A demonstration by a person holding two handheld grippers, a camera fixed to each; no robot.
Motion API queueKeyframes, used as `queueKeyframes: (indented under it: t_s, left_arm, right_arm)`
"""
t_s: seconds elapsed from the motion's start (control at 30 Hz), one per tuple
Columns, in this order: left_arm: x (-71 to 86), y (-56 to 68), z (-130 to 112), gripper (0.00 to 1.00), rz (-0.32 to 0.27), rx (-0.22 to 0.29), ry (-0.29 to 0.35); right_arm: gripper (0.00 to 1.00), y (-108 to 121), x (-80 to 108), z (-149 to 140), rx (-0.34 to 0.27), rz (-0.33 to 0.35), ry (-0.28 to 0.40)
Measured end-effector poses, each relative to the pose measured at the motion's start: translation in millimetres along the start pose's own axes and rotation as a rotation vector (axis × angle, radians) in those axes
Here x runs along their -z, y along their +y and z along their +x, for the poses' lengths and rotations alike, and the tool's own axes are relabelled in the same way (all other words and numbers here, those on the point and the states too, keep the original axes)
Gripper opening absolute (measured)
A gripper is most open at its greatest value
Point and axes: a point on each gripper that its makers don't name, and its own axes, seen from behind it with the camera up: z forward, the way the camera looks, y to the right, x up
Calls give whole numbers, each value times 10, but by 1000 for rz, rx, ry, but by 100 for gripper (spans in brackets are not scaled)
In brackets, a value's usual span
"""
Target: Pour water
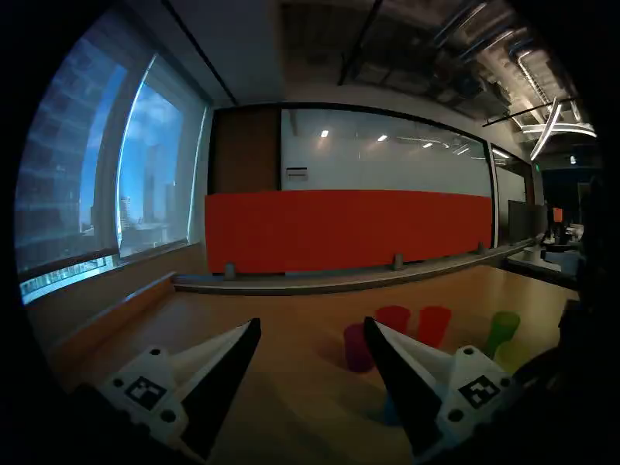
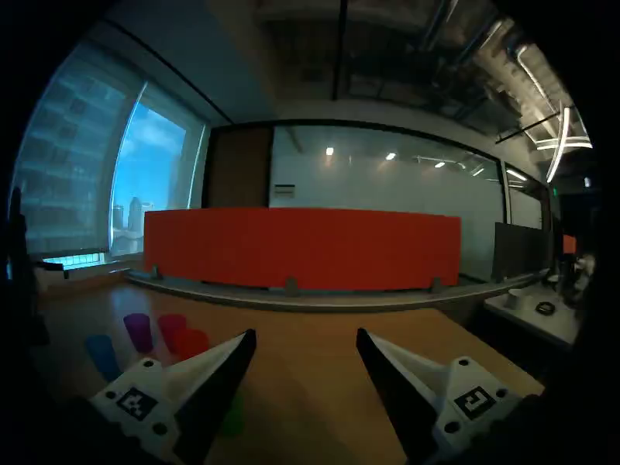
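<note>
Several coloured plastic cups stand on a wooden table (image 1: 294, 310). In the left gripper view a purple cup (image 1: 357, 348), a red cup (image 1: 394, 317), an orange cup (image 1: 434, 325) and a green cup (image 1: 502, 330) stand ahead to the right, and a blue cup (image 1: 390, 411) is half hidden behind the right finger. My left gripper (image 1: 311, 325) is open, holding nothing. In the right gripper view a blue cup (image 2: 102, 355), purple cup (image 2: 139, 332), red cup (image 2: 170, 328) and orange cup (image 2: 192, 342) stand to the left. My right gripper (image 2: 304, 335) is open and empty above the table (image 2: 310, 364).
A long red partition (image 1: 349, 229) runs along the table's far edge, and tall windows (image 1: 147, 186) lie to the left. A second desk with small items (image 2: 535, 306) stands off to the right. A green cup (image 2: 232, 415) peeks from behind my right gripper's left finger.
</note>
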Motion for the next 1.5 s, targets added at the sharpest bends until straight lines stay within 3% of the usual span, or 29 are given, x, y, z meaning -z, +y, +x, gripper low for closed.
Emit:
queueKeyframes:
  t_s: [0.2, 0.5, 0.7, 1.0, 1.5]
  left_arm:
    - [-26, 42, 6, 98, 6, 11, 27]
    - [-56, -3, -34, 98, 44, 11, 57]
    - [-68, 12, -132, 98, 55, 1, 66]
    - [-69, -34, -211, 98, 83, -34, 89]
    - [-88, -134, -459, 98, 97, 0, 89]
  right_arm:
    - [100, -33, 12, 8, -3, -1, 25]
    - [100, -43, 46, -55, -30, -11, 28]
    - [100, 22, 58, -116, -48, -30, 12]
    - [100, 227, 137, -103, -30, -89, 12]
    - [100, 254, 169, -84, -27, -107, -7]
